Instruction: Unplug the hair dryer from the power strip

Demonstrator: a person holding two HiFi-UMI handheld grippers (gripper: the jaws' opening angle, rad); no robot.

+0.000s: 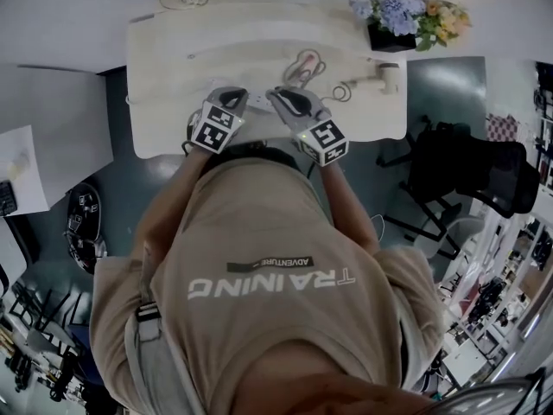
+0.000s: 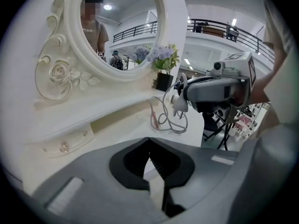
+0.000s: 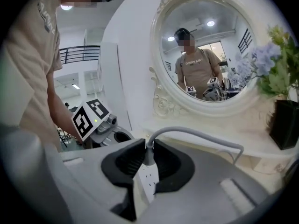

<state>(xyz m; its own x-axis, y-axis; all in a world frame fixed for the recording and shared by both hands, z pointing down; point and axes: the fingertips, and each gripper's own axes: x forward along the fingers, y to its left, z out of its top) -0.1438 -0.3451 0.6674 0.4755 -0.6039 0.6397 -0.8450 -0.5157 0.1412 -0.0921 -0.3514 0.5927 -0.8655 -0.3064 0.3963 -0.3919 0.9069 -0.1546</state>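
Observation:
The white power strip (image 1: 259,103) lies on the cream dressing table (image 1: 164,67), between my two grippers. My left gripper (image 1: 232,100) is shut on one end of the strip (image 2: 157,190). My right gripper (image 3: 147,161) is shut on the grey plug (image 3: 148,153), just above the strip's sockets (image 3: 149,181). In the left gripper view the plug (image 2: 179,104) hangs under the right gripper (image 2: 184,94), and its prongs seem to show. The grey cord (image 3: 201,135) arcs away to a loose coil (image 1: 304,67). The white hair dryer (image 1: 387,76) lies at the table's right.
An ornate oval mirror (image 3: 205,55) stands behind the table. A dark vase of flowers (image 1: 406,20) sits at the back right. A black office chair (image 1: 467,171) stands right of the table. A low shelf ledge (image 2: 107,118) runs under the mirror.

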